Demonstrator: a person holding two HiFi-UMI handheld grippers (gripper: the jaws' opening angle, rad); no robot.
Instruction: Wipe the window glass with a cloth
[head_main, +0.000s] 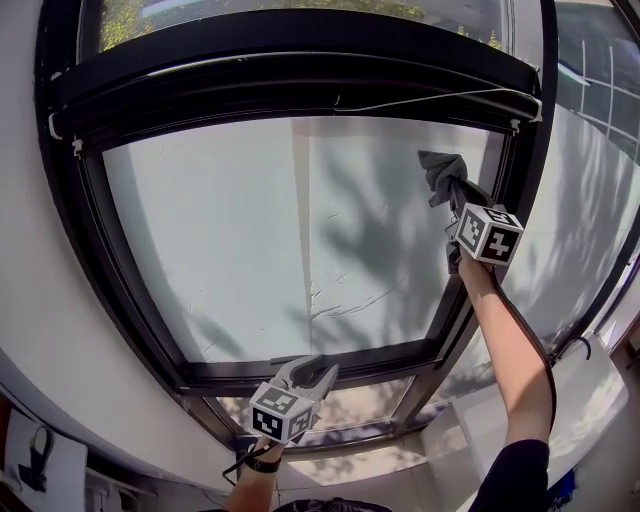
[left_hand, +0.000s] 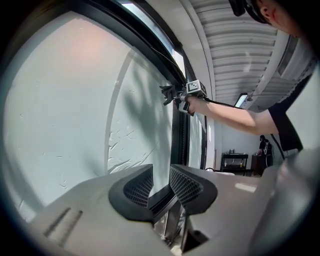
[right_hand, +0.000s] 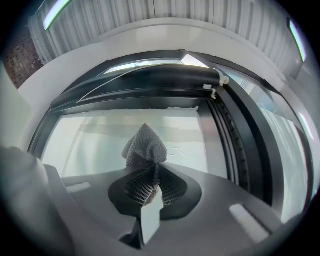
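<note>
The large window glass (head_main: 280, 230) sits in a black frame (head_main: 300, 70) and shows leaf shadows and a few streaks. A grey mesh cloth (head_main: 440, 172) is bunched against the upper right of the pane. My right gripper (head_main: 458, 198) is shut on it, arm stretched up. In the right gripper view the cloth (right_hand: 145, 147) sticks up from between the closed jaws of the right gripper (right_hand: 154, 172). My left gripper (head_main: 312, 372) hangs low by the bottom frame bar, open and holding nothing. Its jaws stand apart in the left gripper view (left_hand: 161, 172), which also shows the cloth (left_hand: 166, 91) on the glass (left_hand: 65, 100).
A black roller housing (head_main: 300, 95) with a thin cord runs along the top of the pane. A smaller lower pane (head_main: 350, 410) lies under the bottom bar. Another window (head_main: 595, 200) adjoins on the right above a white ledge (head_main: 590, 390). White wall (head_main: 20, 250) curves on the left.
</note>
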